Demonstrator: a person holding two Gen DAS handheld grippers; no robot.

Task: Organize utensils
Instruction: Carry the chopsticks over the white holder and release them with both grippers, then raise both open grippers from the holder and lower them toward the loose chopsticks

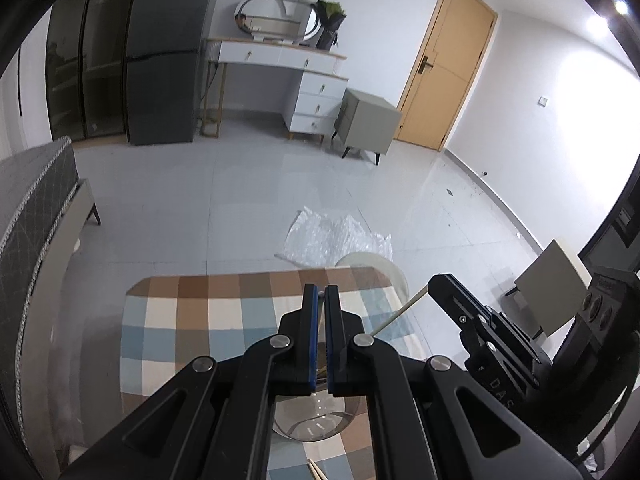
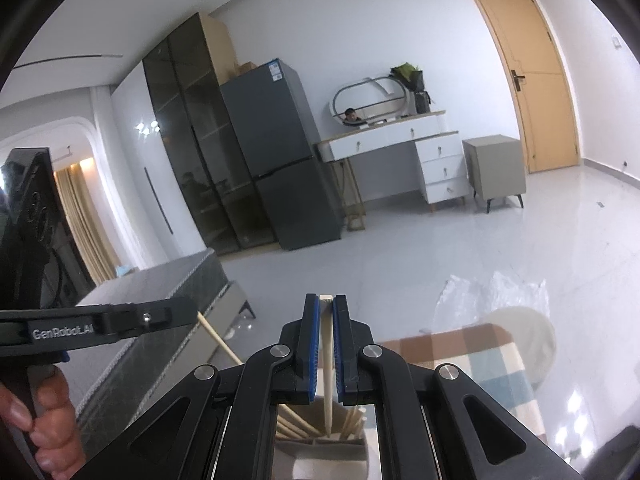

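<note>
Black linkages of both grippers fill the foreground, above a checked tabletop [image 1: 192,320]. Right gripper [image 2: 327,300] has its jaws clenched on a pale chopstick [image 2: 327,360], upright between the blue pads, over a holder [image 2: 320,446] with more sticks in it. Left gripper [image 1: 321,290] — jaws pressed together — grips a thin wooden chopstick [image 2: 220,342] that juts sideways; below it sits a clear glass bowl [image 1: 316,420].

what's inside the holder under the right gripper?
Several pale chopsticks lean inside the holder, seen between the linkages of the right gripper, which is shut on one more chopstick pointing down into it. The gripper covers the holder's sides and bottom.
</note>
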